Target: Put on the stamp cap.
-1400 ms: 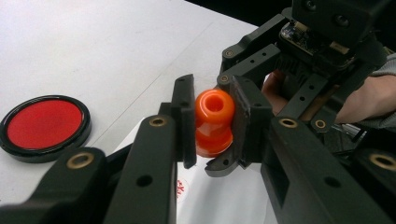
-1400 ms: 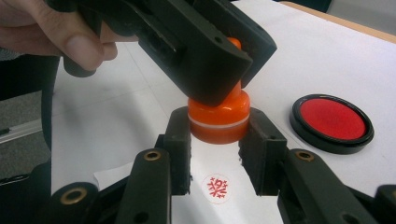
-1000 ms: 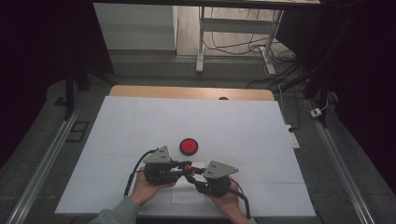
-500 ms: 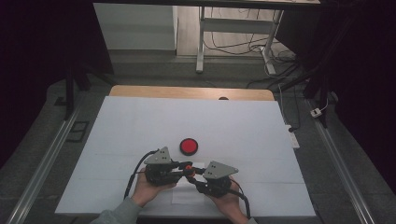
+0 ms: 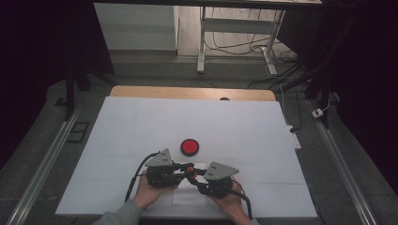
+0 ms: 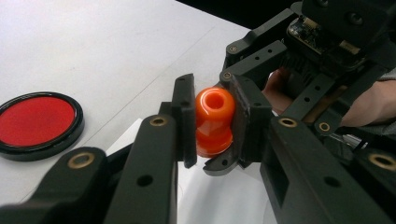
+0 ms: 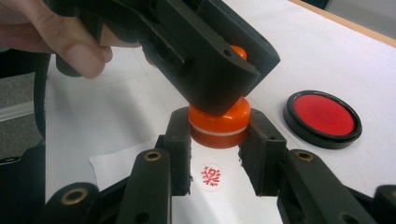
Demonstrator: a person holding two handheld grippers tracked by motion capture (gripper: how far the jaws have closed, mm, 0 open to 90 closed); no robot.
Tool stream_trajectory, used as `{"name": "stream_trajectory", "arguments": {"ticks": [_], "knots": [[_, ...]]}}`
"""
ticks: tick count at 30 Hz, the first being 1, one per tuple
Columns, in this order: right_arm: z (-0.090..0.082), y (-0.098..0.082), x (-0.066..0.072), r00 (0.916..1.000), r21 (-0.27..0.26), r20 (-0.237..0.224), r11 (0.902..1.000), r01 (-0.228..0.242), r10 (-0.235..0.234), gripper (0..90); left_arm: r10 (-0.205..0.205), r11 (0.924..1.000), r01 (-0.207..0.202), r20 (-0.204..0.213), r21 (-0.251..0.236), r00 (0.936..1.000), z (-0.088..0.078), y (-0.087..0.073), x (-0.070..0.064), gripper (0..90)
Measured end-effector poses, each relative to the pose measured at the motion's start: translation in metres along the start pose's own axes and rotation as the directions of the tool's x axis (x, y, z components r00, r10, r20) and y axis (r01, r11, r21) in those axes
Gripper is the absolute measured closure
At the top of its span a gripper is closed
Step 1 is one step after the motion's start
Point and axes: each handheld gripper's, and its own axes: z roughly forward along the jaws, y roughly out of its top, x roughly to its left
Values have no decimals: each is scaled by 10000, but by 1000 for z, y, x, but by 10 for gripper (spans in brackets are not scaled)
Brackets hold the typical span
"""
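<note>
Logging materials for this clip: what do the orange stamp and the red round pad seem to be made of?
Orange stamp: looks like glossy moulded plastic, with bright highlights on its rounded top and a pale seam around its base. Red round pad: a shiny black rim, probably plastic, around a matte red centre that may be an ink pad; hard to confirm.

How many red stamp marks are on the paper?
1: a single red stamp mark on the white paper, just below the orange stamp. More may be hidden under the hand-held grippers.
</note>
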Motion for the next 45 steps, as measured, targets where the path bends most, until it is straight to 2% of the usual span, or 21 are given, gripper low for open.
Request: {"name": "stream_trajectory", "arguments": {"ticks": [11,25,31,45], "knots": [[1,-1,-3,9998,114,-212,9999,-36,39,645,52,10000,-52,-126,9,9999,1,-1,-1,731],[0,-1,-3,9998,-52,-216,10000,-56,54,637,220,9998,-220,-158,-11,9996,-1,1,-2,730],[-1,-1,-5,9993,-254,-268,9994,-249,242,629,248,9996,-251,-196,-155,9995,-2,2,-2,730],[-2,-3,-7,9990,-274,-188,9988,-404,399,545,147,9995,-155,-293,-284,9995,-6,2,1,730]]}}
